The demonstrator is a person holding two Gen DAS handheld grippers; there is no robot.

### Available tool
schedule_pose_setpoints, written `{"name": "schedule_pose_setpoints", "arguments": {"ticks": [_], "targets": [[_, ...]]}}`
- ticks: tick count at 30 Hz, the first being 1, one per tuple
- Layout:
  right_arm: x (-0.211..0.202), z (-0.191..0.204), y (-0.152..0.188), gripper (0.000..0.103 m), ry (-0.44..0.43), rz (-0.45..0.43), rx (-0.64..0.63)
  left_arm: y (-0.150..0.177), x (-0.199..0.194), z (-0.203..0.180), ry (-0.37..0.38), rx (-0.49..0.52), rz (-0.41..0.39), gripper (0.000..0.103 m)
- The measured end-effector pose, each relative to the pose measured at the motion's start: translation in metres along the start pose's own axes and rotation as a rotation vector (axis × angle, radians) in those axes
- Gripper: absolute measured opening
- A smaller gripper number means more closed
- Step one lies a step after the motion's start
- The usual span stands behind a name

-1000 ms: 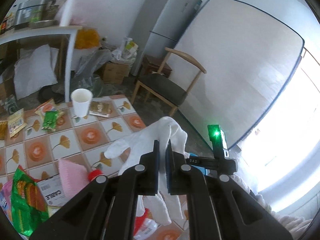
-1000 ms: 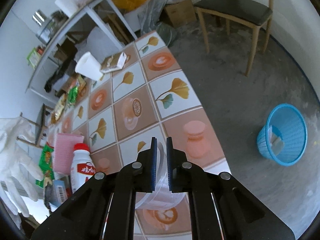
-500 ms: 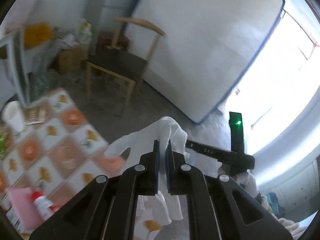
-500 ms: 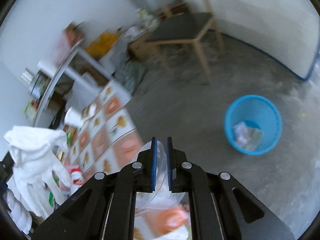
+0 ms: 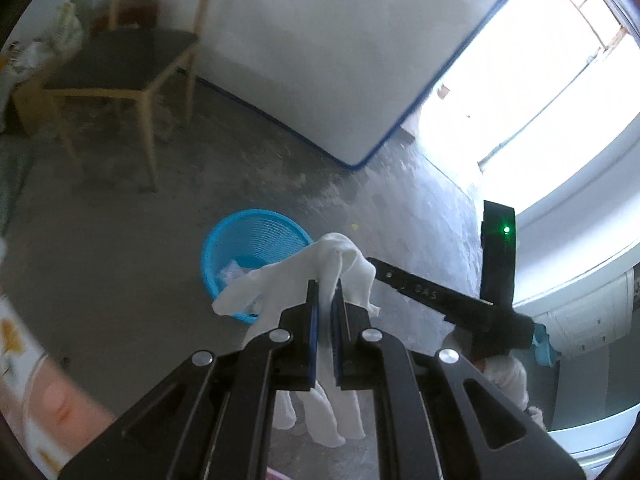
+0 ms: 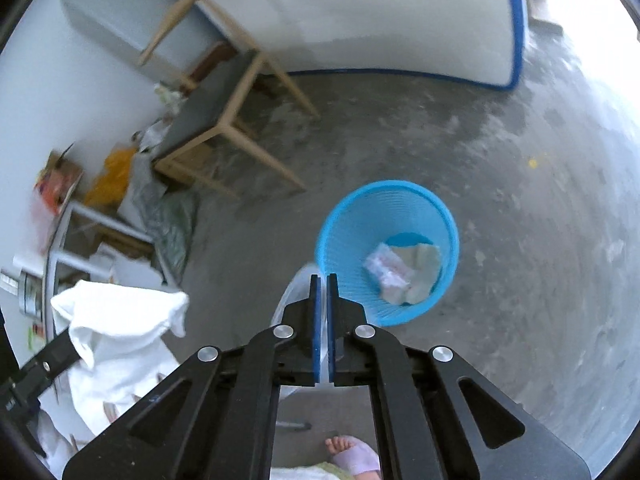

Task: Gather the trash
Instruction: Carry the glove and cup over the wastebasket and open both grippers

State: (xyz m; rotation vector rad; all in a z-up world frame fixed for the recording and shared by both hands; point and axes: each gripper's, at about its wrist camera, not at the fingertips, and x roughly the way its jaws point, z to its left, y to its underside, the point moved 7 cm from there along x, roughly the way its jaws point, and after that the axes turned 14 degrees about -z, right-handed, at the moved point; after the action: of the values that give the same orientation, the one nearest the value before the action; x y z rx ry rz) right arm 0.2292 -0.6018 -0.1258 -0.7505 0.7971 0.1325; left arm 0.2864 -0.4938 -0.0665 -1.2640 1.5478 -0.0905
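left claw (image 5: 325, 292) pinches the white glove (image 5: 320, 264), jaws nearly closed | blue bin (image 5: 250, 248) sits on the floor ahead-left of and below it | right claw (image 6: 320, 288) clamps clear plastic (image 6: 294, 292); your right is nearer, bin (image 6: 386, 252) just ahead-right | bin's near rim hidden by glove; plastic's shape unclear

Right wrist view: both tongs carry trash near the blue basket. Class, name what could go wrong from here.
1. The right tongs pinch a thin clear plastic piece beside the round blue slatted plastic basket, not over its opening; released now, it could land on the floor.
2. The limp white fabric glove in the left tongs hangs loosely and may drape over the rim.
3. A bare foot shows below the tongs.
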Motion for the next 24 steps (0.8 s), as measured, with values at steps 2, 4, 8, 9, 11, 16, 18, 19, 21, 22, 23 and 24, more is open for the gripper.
{"name": "schedule_pose_setpoints", "arguments": {"ticks": [2,4,8,9,11,16,18,19,21,22,23,24], "targets": [[0.013,-0.012,-0.005,0.000,0.014,-0.005,0.029,-0.003,0.030,-0.005,0.015,0.000,0.007,0.005],[0.027,-0.021,-0.008,0.000,0.022,-0.004,0.052,-0.003,0.059,-0.005,0.005,0.009,0.021,0.005],[0.058,-0.038,-0.015,0.004,0.028,-0.023,0.091,0.002,0.109,0.005,-0.029,-0.020,0.041,0.016],[0.063,-0.044,-0.015,0.005,0.027,-0.020,0.103,0.004,0.118,0.011,-0.054,-0.029,0.045,0.040],[0.070,-0.055,-0.014,0.005,0.037,-0.017,0.137,0.004,0.125,0.019,-0.093,-0.031,0.025,0.057],[0.051,-0.071,0.000,0.014,0.014,-0.035,0.175,0.008,0.118,0.020,-0.100,-0.016,0.013,0.058],[0.042,-0.075,0.004,0.018,0.024,-0.045,0.162,0.004,0.111,0.017,-0.101,-0.007,-0.009,0.058],[0.036,-0.078,0.006,0.019,0.025,-0.051,0.155,0.001,0.104,0.013,-0.097,0.003,-0.025,0.058],[0.020,-0.082,0.011,0.021,0.033,-0.066,0.137,-0.004,0.080,0.003,-0.088,0.029,-0.069,0.058],[0.013,-0.085,0.014,0.023,0.032,-0.077,0.131,-0.006,0.069,-0.001,-0.081,0.037,-0.088,0.058],[0.008,-0.085,0.016,0.026,0.029,-0.085,0.126,-0.007,0.058,-0.007,-0.073,0.046,-0.106,0.058],[-0.002,-0.085,0.019,0.027,0.028,-0.099,0.113,-0.007,0.042,-0.013,-0.061,0.054,-0.133,0.059]]}}
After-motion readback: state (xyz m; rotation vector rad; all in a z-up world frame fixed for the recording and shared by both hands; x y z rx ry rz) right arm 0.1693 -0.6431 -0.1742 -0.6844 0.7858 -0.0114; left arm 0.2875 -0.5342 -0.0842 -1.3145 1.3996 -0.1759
